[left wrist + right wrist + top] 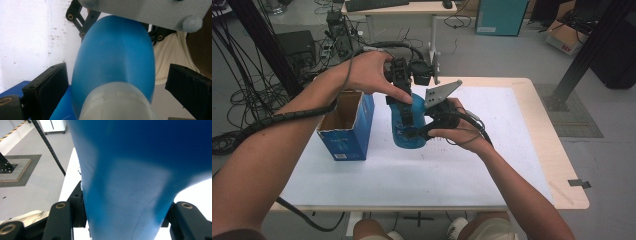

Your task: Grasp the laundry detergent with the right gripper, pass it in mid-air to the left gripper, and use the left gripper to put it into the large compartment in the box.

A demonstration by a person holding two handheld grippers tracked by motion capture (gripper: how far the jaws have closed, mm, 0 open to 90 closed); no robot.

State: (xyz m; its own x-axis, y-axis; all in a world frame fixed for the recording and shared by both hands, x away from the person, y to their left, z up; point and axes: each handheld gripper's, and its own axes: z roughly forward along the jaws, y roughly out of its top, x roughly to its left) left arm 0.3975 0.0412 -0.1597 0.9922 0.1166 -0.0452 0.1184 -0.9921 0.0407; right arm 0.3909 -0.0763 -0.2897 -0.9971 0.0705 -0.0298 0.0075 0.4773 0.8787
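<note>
The blue bottle (pixel 408 125) stands upright mid-surface (pixel 492 165) just beside the blue box (pixel 347 125), right tongs (pixel 424 131) clamped around its body from the side, while the left tongs (pixel 404 102) come down wide over its pale cap (pixel 117 102).

Looking along the left gripper (pixel 117 82), its two black jaws stand wide on either side of a blue bottle (pixel 115 57), neither pad touching it. The bottle's pale, whitish neck (pixel 117 102) sits nearest, low between the jaws. Beyond its far end the other gripper's grey plate (pixel 150 10) and black linkage (pixel 82 20) close round it. White desk surface (pixel 30 37) lies behind, and a blue box corner (pixel 15 87) shows low by the left jaw.
</note>
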